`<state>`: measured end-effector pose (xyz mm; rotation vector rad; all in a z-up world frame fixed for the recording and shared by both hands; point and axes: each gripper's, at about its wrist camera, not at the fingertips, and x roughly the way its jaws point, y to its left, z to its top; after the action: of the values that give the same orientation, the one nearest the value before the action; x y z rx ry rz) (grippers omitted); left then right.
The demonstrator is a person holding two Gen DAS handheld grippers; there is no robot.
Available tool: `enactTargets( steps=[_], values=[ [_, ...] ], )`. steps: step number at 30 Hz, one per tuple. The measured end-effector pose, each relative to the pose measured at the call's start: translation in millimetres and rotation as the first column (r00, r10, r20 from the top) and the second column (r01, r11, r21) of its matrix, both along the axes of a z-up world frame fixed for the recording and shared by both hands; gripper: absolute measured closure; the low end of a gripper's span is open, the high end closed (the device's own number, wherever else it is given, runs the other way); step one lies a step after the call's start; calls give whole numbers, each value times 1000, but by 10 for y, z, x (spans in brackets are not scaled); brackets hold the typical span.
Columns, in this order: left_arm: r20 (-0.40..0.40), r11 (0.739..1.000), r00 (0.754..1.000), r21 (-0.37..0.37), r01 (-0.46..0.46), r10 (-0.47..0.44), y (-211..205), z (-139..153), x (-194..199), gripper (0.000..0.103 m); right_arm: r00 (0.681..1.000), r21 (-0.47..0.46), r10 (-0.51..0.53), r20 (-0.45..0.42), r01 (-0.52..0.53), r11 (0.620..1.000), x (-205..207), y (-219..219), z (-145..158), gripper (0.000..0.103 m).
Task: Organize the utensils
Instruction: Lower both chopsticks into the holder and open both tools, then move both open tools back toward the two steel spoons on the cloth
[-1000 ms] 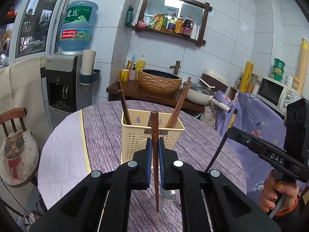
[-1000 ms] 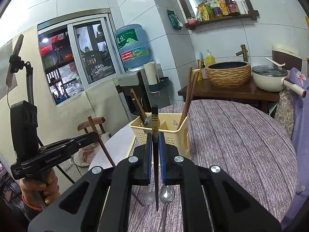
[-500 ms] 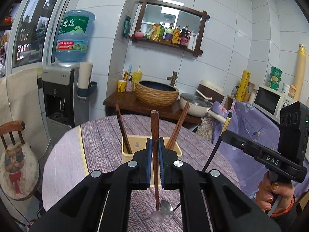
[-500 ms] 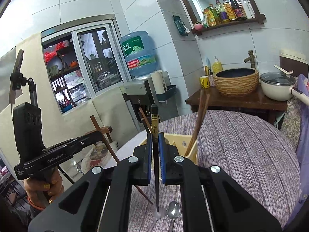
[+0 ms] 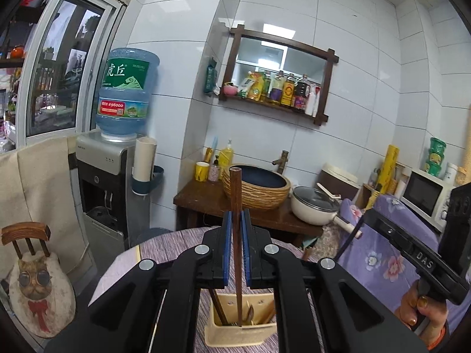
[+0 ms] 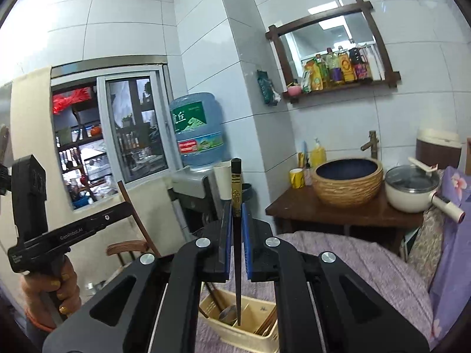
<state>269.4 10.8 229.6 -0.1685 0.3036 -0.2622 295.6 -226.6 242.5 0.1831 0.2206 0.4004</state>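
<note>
1. Left wrist view: the left gripper [image 5: 235, 232] is clenching a brown chopstick [image 5: 236, 206] between its blue pads [image 5: 227, 250]. The stick is standing upright in the middle of the frame.
2. Its tip is hanging over the basket [image 5: 240, 338] at the bottom middle, and it looks like it is not inside yet.
3. Other sticks [image 5: 217, 306] are already leaning in the basket, so I think part of the job is done. This stick is waiting to go in.
4. The gripper is pointing almost level, tipping down a little, high above the table [image 5: 182, 238].
5. At the right edge, a hand [image 5: 424, 311] is holding the other tool by its grip.
6. Right wrist view: the right gripper [image 6: 237, 235] is squeezing a black chopstick [image 6: 235, 188] with gold marks. It is standing upright in the middle of the frame.
7. Its thin tip is pointing down over the basket [image 6: 235, 335] at the bottom middle. I cannot tell if it is touching anything in there.
8. Brown sticks and a spoon [image 6: 226, 313] are lying in the basket already. I think both held sticks need dropping in next.
9. This gripper is also pointing nearly level, high over the table.
10. At the lower left, a hand [image 6: 50, 291] is gripping the left tool, with its brown stick poking up above it.
</note>
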Motion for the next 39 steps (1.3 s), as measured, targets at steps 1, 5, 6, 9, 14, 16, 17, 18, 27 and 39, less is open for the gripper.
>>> enactTargets(
  steps=[1,5,6,9,14,16,17,18,27,39],
  values=[
    [0,1000,1000,5,-9,9,-5,-29,42,96,1000,-9,-11,0,11,1000,41,17,-30,95],
    [-22,1000,999,10,-27,28,-42,-231,190,96,999,-41,-36,-20,35,999,172,96,-259,95],
    [-37,1000,999,5,-21,21,-43,-291,218,96,999,-47,-39,-33,37,998,207,114,-332,95],
    [-73,1000,997,7,-17,18,-85,-484,267,96,996,-46,-41,-83,37,998,304,138,-575,95],
    [-139,1000,990,27,-2,5,-160,-793,333,96,989,-51,-39,-141,32,998,395,166,-853,95],
    [-159,999,987,32,2,3,-180,-890,356,96,987,-53,-39,-156,31,998,411,176,-935,95],
    [-168,999,986,33,3,3,-183,-929,381,96,986,-55,-40,-161,32,998,417,184,-961,95],
    [-179,999,984,33,4,2,-189,-977,391,96,985,-55,-44,-166,35,998,421,180,-994,95],
    [-245,1000,970,28,11,-3,-206,-1236,454,97,975,-48,-69,-211,61,997,481,141,-1193,95],
    [-183,999,983,33,3,3,-214,-1311,65,47,984,-68,-111,-139,102,992,204,85,-1251,52]
  ],
)
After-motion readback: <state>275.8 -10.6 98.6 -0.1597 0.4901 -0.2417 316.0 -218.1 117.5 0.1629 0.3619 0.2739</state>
